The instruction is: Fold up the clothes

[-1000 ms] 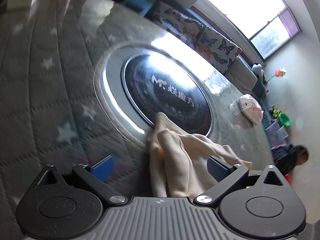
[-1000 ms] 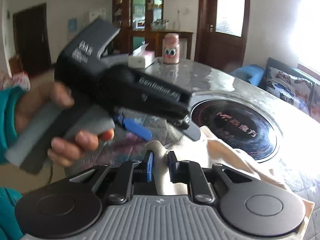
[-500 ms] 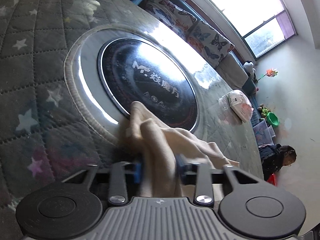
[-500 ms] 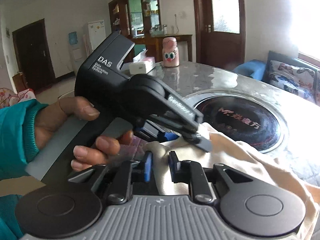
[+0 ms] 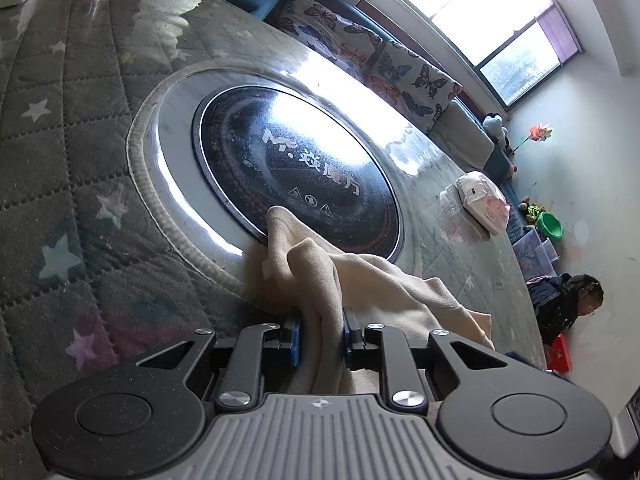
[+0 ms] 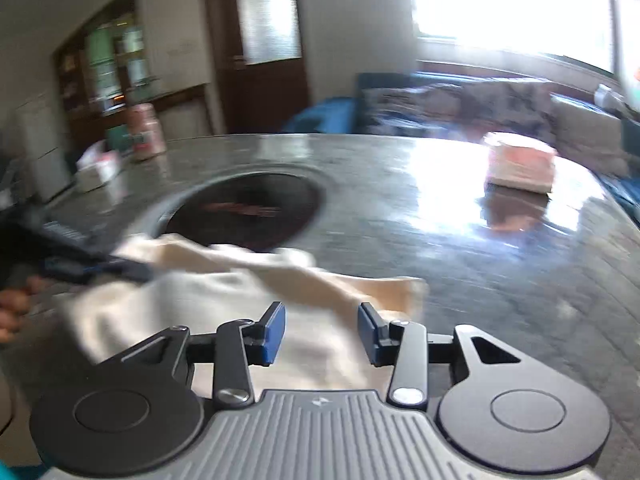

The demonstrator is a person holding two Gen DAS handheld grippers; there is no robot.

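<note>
Left gripper [image 5: 320, 338] clamped on bunched cloth [image 5: 360, 280], right gripper [image 6: 320, 332] spread apart over it: single-handed pull risks dragging cloth across the table [image 6: 440, 240], ruining the fold.

round table [image 5: 80, 120] with inset black cooktop [image 5: 296, 176].

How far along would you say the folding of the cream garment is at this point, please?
Early. Done: little, since the cream garment lies bunched beside the round black cooktop, with no flat fold visible. In hand: the left gripper is clamped on a gathered ridge of cloth, while the right gripper is open above the fabric, gripping nothing. Left: spreading it out and making essentially every fold.
</note>
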